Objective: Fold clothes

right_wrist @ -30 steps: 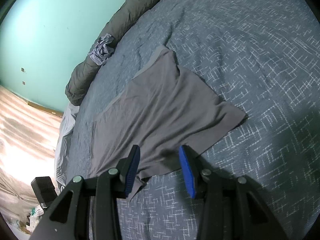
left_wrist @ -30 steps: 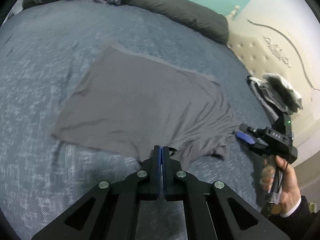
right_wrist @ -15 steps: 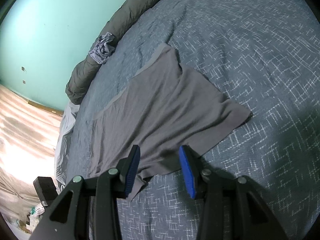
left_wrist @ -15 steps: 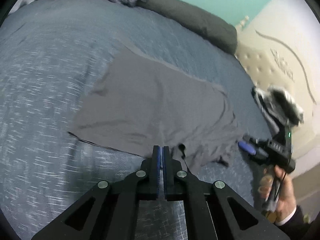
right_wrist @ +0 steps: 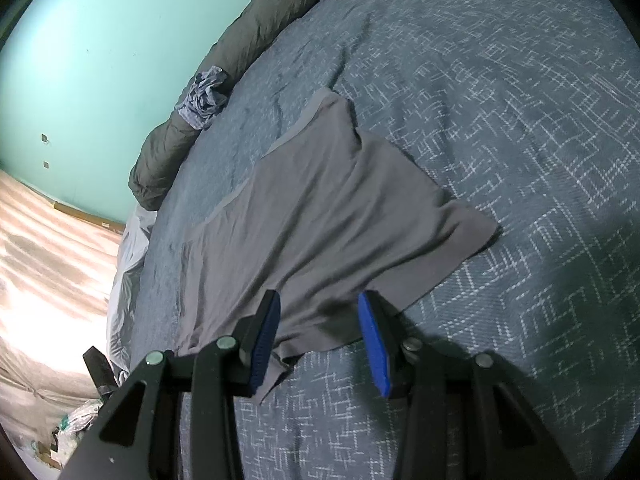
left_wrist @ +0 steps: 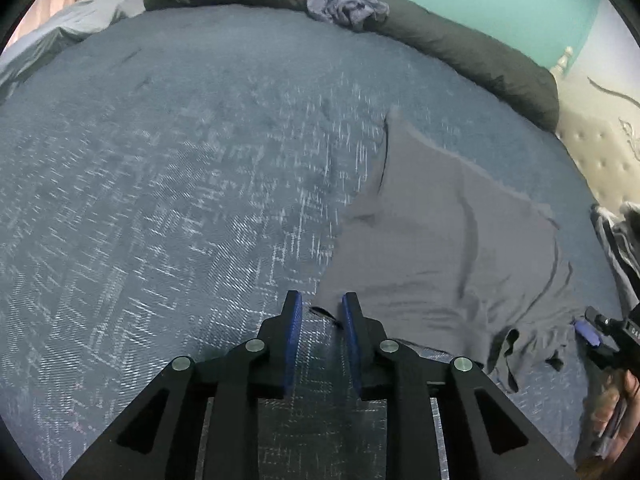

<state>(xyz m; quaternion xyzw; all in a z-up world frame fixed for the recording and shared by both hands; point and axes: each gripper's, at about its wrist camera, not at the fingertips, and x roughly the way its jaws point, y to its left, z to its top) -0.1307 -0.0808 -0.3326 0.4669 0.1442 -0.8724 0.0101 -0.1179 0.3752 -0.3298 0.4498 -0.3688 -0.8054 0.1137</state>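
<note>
A grey garment [left_wrist: 448, 248] lies spread on the blue patterned bedspread [left_wrist: 180, 200], with rumpled edges at its near right. My left gripper [left_wrist: 322, 312] is open, its blue pads astride the garment's near left corner, nothing pinched. In the right wrist view the same grey garment [right_wrist: 320, 220] stretches away from my right gripper [right_wrist: 320, 312], which is open above the cloth's near edge. The right gripper [left_wrist: 596, 330] also shows at the right edge of the left wrist view, held in a hand [left_wrist: 616, 408].
A dark rolled duvet [left_wrist: 440, 40] runs along the far side of the bed with a crumpled blue-grey garment [left_wrist: 344, 4] on it. A striped clothes pile [left_wrist: 620, 236] lies near the cream padded headboard [left_wrist: 600, 152]. A teal wall [right_wrist: 100, 40] and the floor [right_wrist: 48, 260] lie beyond the bed.
My left gripper has opened and swung left along the garment's near edge to its left corner. The right gripper has stayed open over the cloth, almost still.
</note>
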